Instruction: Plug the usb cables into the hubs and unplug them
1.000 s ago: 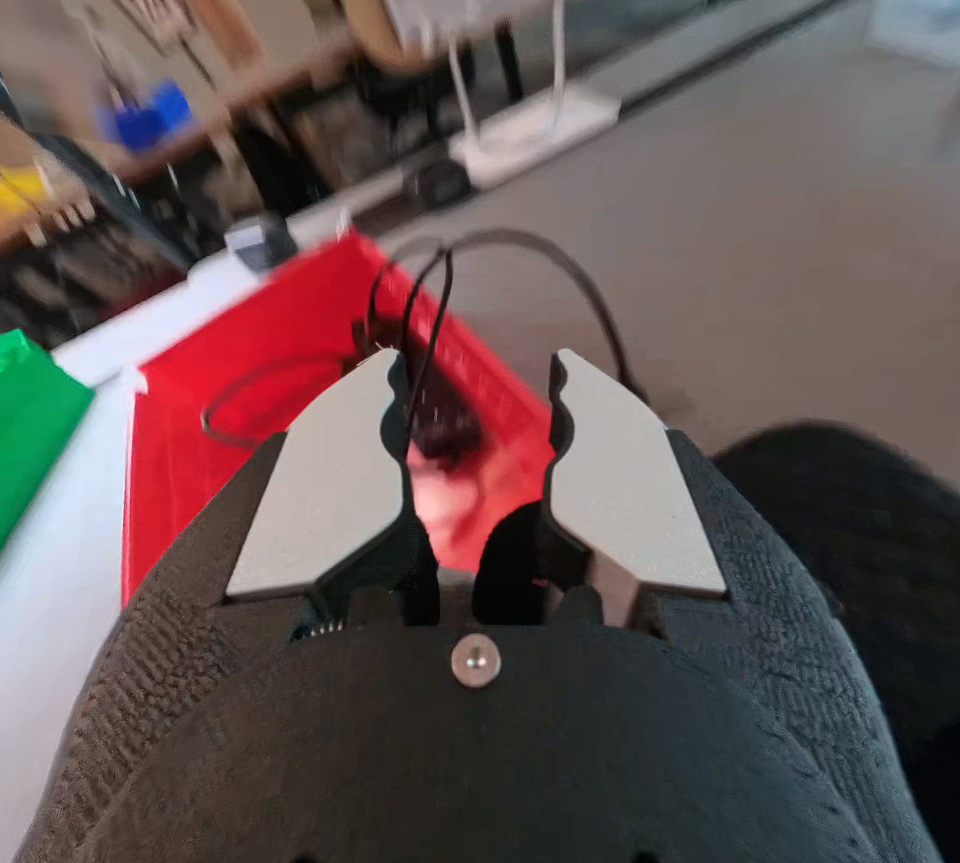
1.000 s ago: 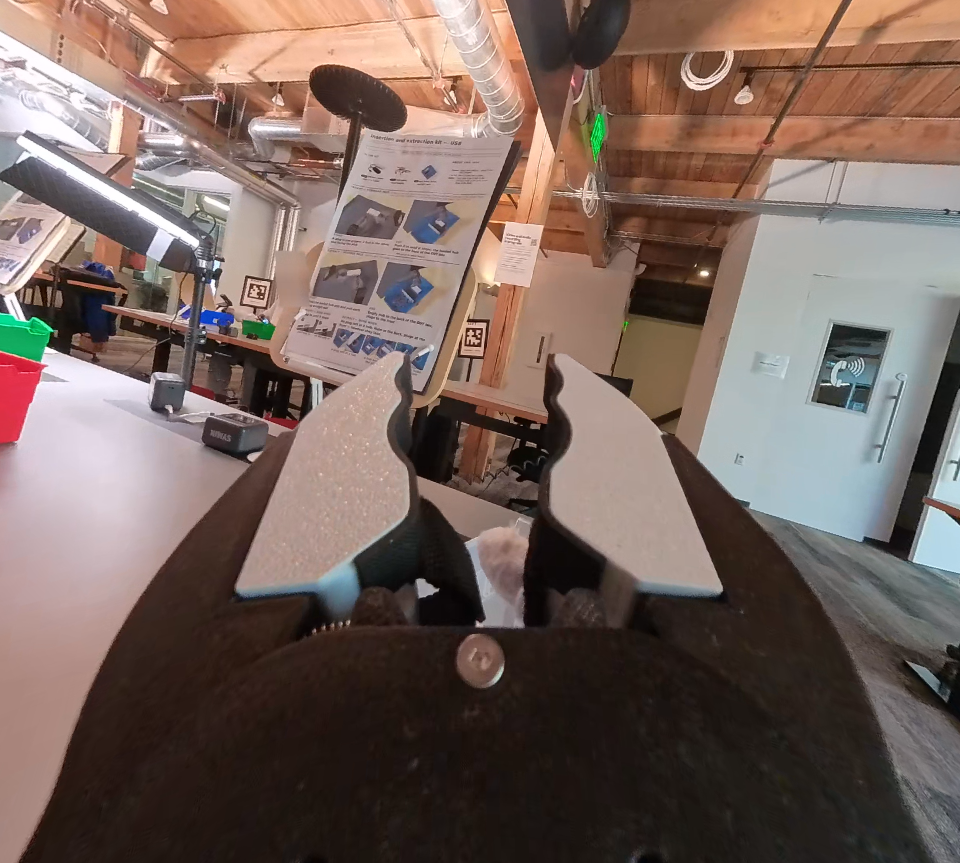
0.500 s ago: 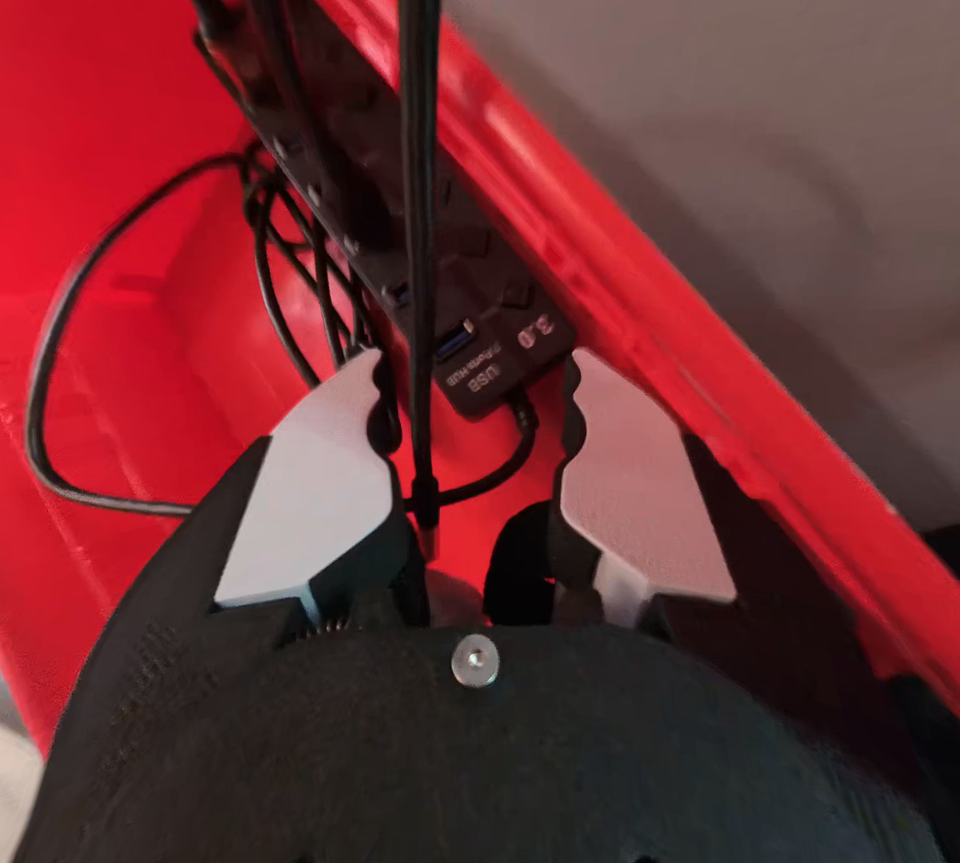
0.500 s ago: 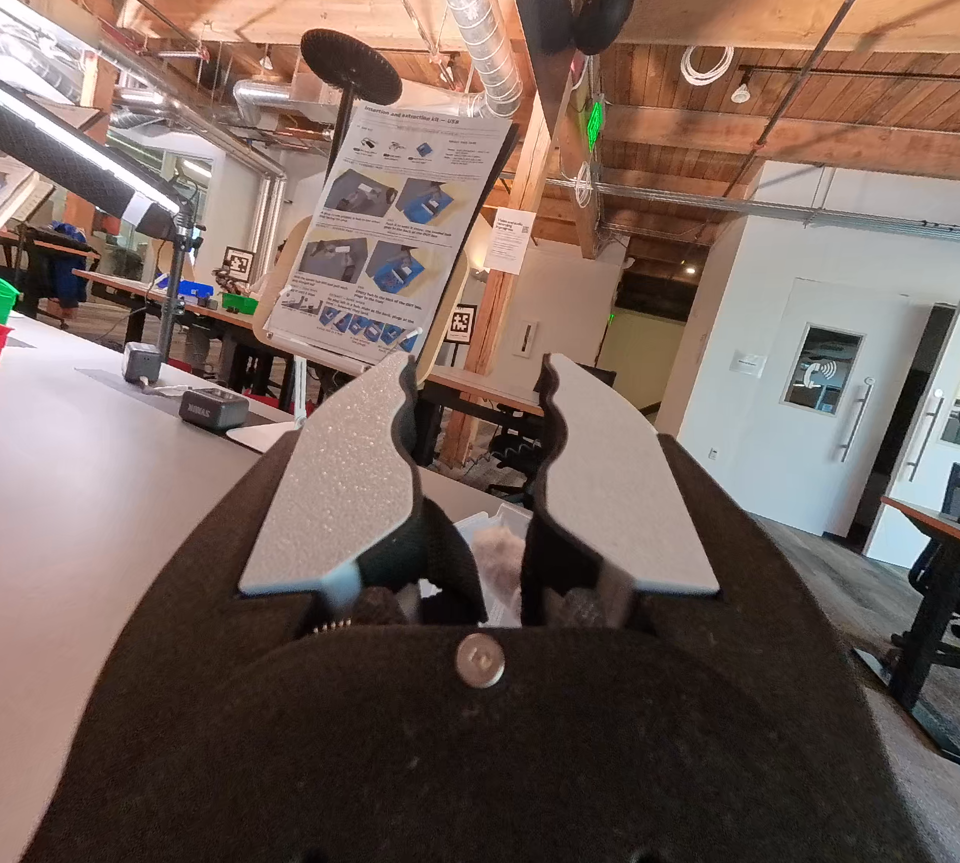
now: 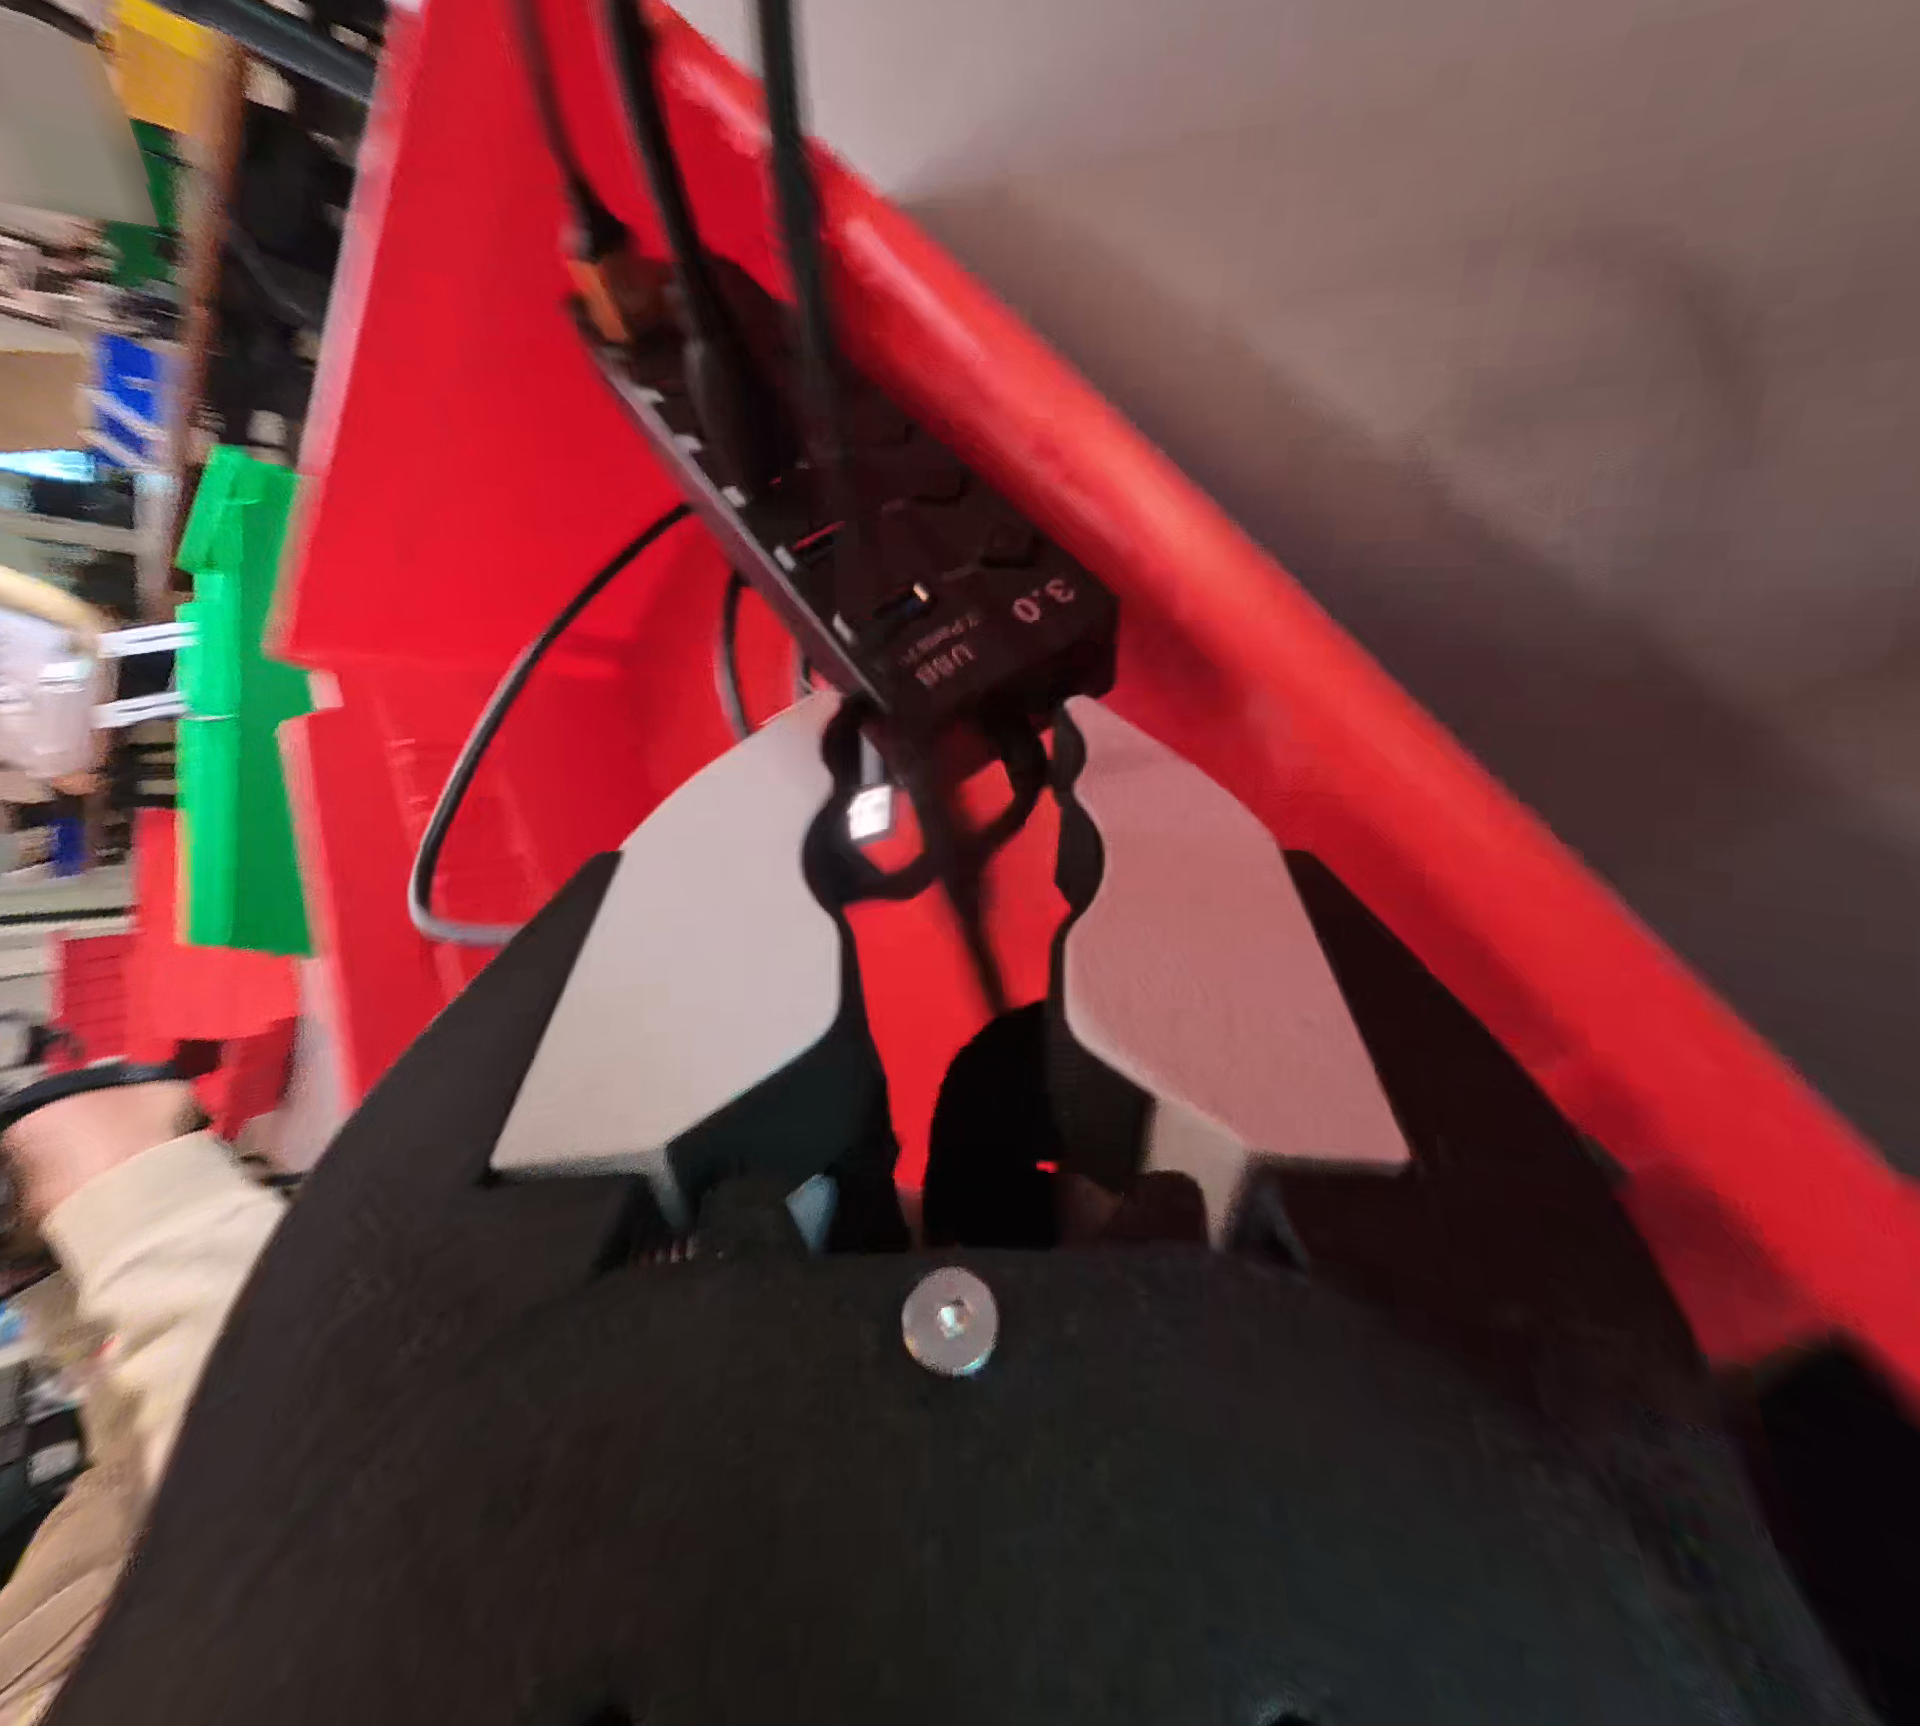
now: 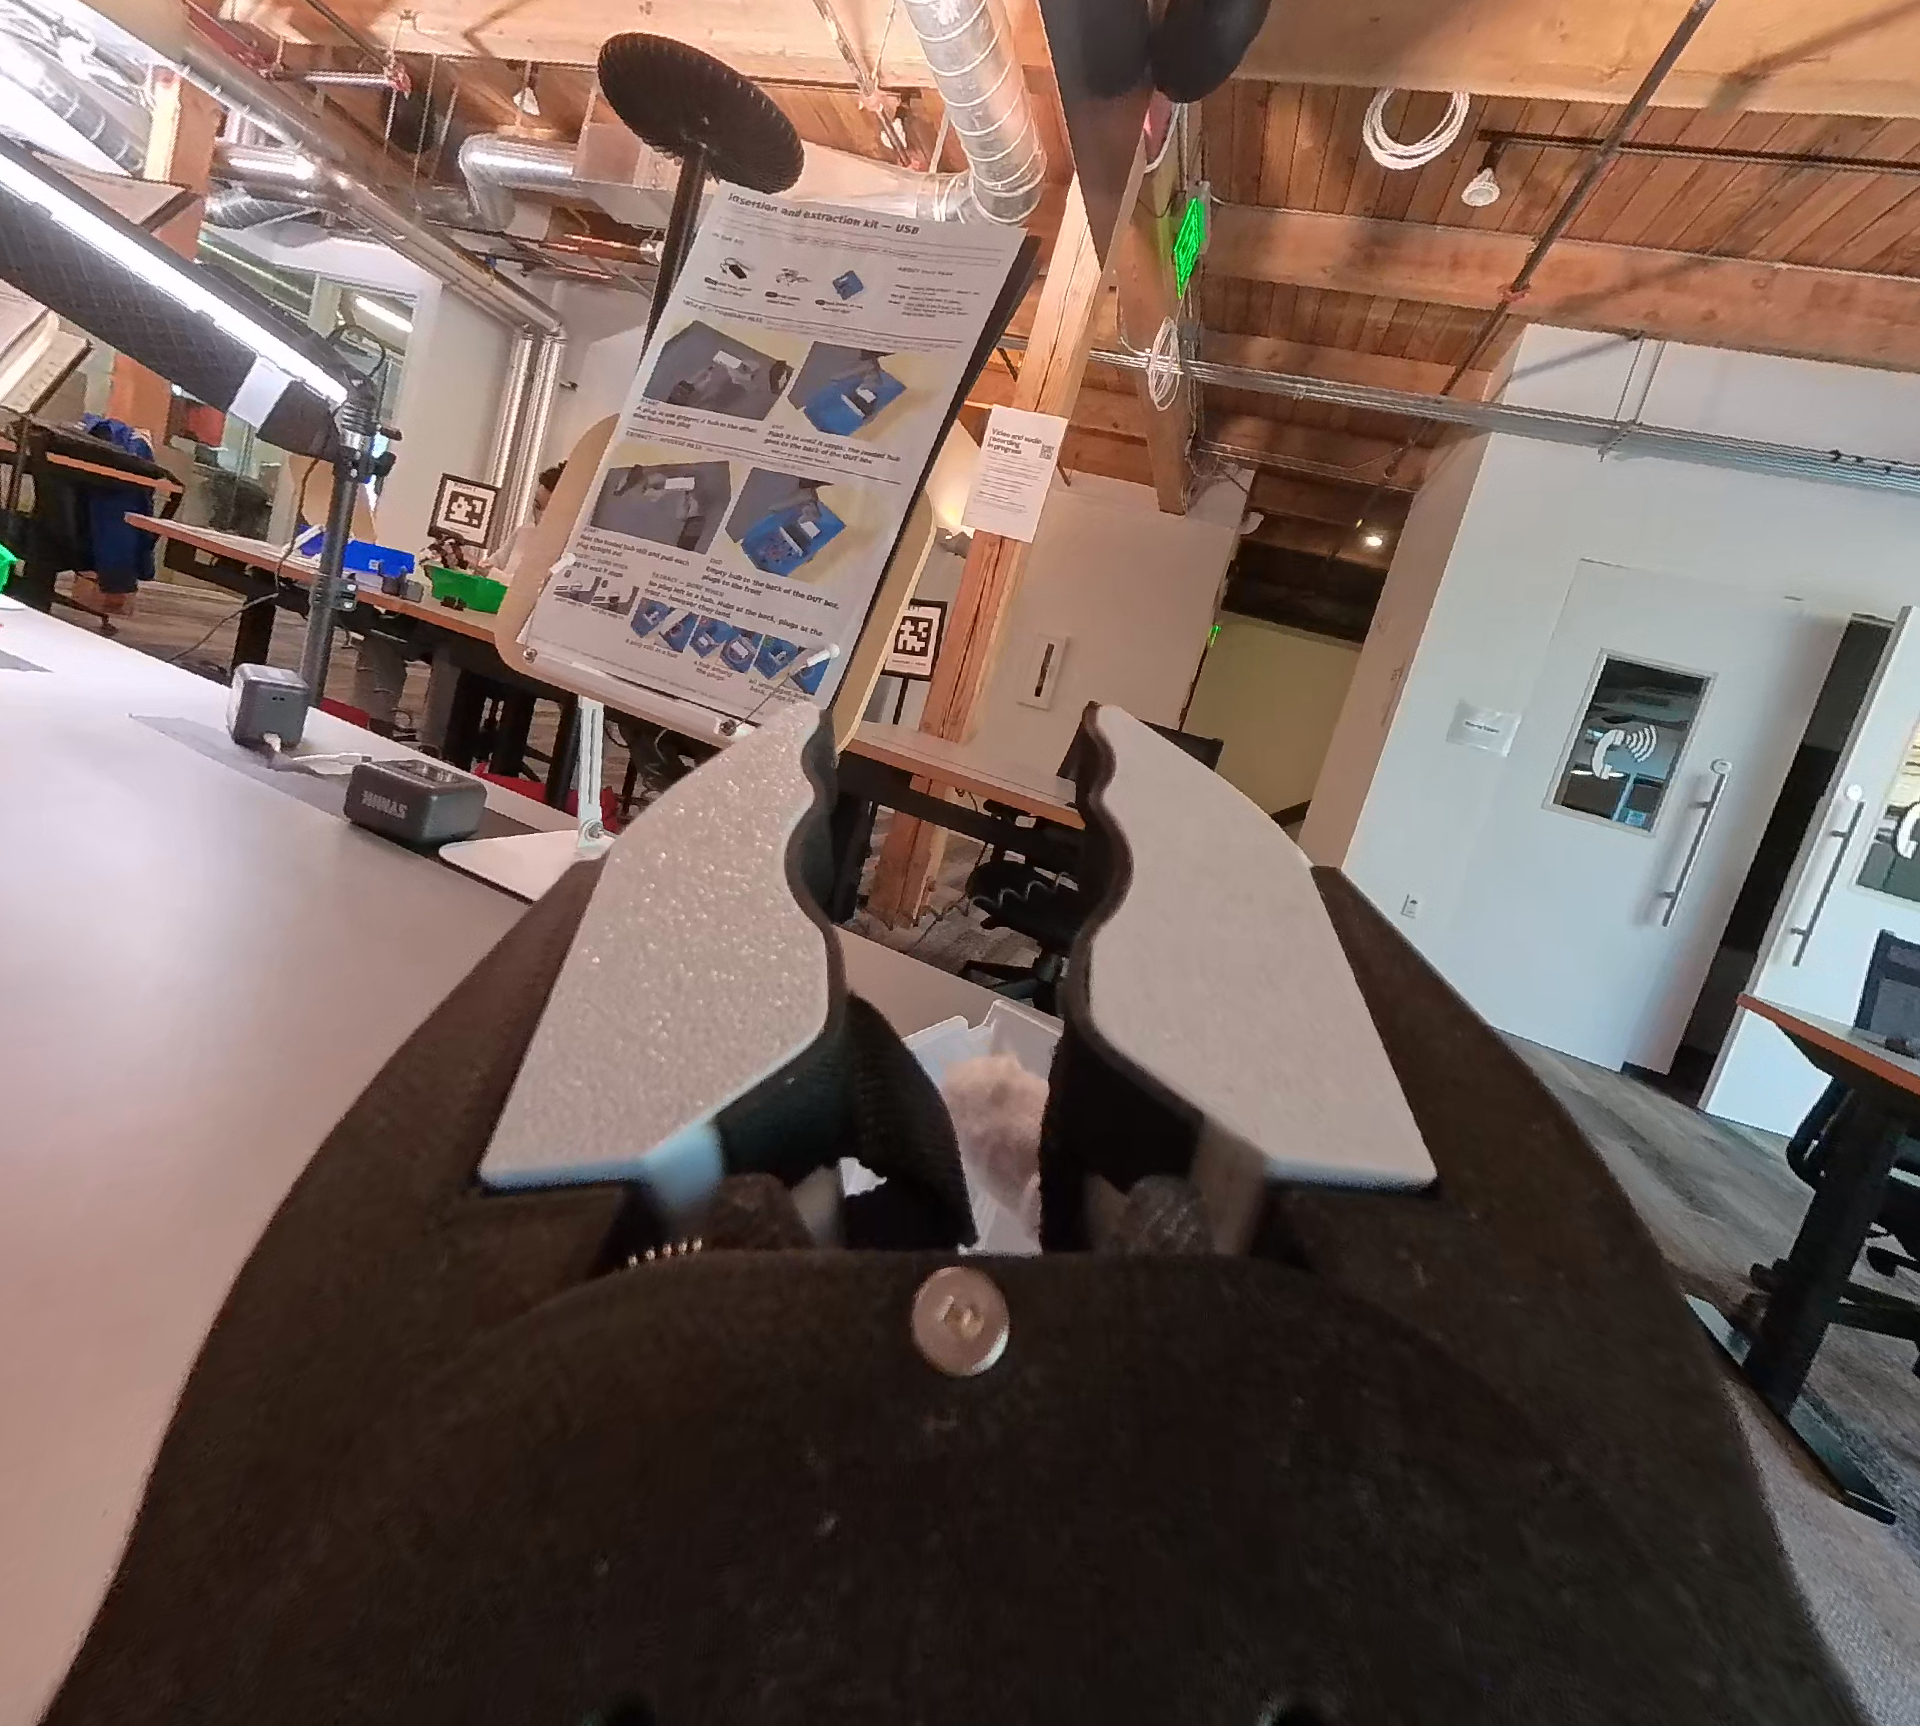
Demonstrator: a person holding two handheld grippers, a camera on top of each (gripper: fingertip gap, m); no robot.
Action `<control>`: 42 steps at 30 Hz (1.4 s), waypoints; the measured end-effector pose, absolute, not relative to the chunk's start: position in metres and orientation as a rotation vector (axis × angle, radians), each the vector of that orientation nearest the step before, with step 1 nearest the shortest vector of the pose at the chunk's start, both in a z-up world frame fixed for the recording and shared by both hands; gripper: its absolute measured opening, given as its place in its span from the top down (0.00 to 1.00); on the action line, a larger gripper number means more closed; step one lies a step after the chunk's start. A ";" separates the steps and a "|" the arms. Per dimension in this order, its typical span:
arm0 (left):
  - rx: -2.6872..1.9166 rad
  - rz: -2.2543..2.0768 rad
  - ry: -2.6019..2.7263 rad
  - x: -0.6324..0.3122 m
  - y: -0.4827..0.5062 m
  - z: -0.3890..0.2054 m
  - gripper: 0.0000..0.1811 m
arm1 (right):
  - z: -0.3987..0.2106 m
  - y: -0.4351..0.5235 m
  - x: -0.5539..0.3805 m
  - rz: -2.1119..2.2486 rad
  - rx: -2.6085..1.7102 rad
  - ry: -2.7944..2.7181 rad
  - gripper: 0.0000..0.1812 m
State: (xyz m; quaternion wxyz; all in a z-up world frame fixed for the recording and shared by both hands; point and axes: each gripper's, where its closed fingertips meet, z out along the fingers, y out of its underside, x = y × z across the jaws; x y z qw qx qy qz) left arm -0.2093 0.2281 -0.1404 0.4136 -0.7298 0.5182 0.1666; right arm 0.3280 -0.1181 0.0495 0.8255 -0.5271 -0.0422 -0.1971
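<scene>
In the left wrist view my left gripper (image 5: 956,731) is inside a red bin (image 5: 468,429). A long black USB hub (image 5: 935,616) lies along the bin's right wall, with black cables (image 5: 790,118) rising from it out of the top of the frame. The hub's near end sits right at my fingertips, and its cable (image 5: 977,855) and a silver plug (image 5: 871,814) lie between the fingers. The jaws are partly closed; blur hides whether they grip the hub. My right gripper (image 6: 951,741) is open and empty, held above a grey table (image 6: 156,949).
A green bin (image 5: 239,741) stands beyond the red one, and a sleeve (image 5: 135,1261) shows at the lower left. In the right wrist view a sheet on a stand (image 6: 779,471), a grey box (image 6: 416,803) and a lamp post (image 6: 332,575) stand on the table. Left tips to right tips: about 65 centimetres.
My left gripper has moved from above the red bin down to the hub's near end, and its jaws have narrowed. The right gripper has turned slightly and stays open.
</scene>
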 end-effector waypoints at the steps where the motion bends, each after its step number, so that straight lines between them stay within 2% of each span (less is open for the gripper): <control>1: -1.777 0.440 1.276 -0.210 0.228 -0.129 0.85 | 0.050 -0.118 0.328 -0.420 -1.119 -0.089 0.76; 22: -1.474 0.574 1.218 -0.199 0.200 -0.068 0.87 | 0.046 -0.118 0.330 -0.439 -1.133 -0.091 0.76; 34: -1.133 0.646 1.142 -0.175 0.153 0.009 0.88 | 0.050 -0.118 0.323 -0.418 -1.126 -0.099 0.76; 39: -0.881 0.603 1.088 -0.148 0.104 0.055 0.90 | 0.062 -0.112 0.282 -0.102 -1.167 -0.120 0.82; 40: -0.821 0.575 1.089 -0.140 0.091 0.062 0.94 | 0.067 -0.109 0.268 0.010 -1.163 -0.129 0.82; 42: -0.741 0.473 1.127 -0.120 0.065 0.069 0.96 | 0.075 -0.104 0.237 0.206 -1.146 -0.164 0.82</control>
